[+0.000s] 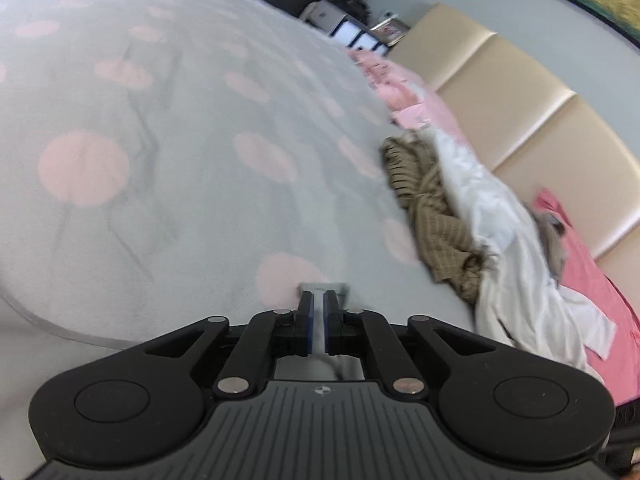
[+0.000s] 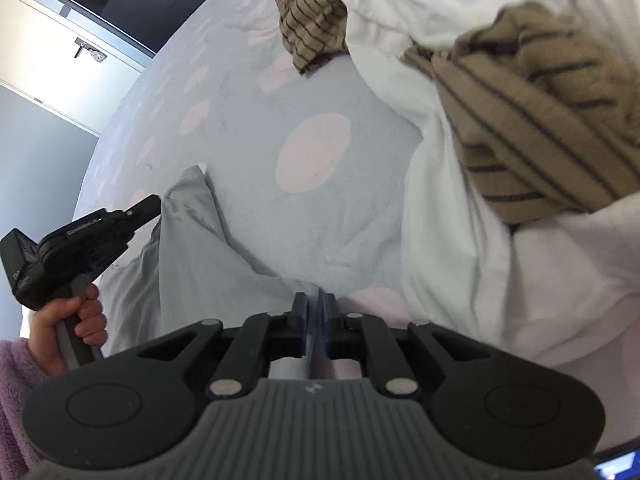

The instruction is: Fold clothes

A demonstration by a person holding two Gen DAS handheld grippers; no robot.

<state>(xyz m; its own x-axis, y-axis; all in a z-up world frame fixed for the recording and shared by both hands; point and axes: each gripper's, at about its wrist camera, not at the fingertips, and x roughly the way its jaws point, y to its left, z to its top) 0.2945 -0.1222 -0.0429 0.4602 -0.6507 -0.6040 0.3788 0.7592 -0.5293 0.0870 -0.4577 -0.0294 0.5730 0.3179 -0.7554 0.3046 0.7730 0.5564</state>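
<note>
Gripping one grey garment (image 2: 192,248) at separate edges, left gripper (image 1: 319,300) and right gripper (image 2: 316,304) clamp it taut above the bedspread (image 1: 180,160); unsorted clothes pile (image 2: 500,120) at two o'clock.

Left gripper (image 1: 318,298) was clamped with jaws nearly together. Right gripper (image 2: 316,300) was likewise clamped. At 9 o'clock, the person's hand (image 2: 68,320) gripped the left handle.
</note>
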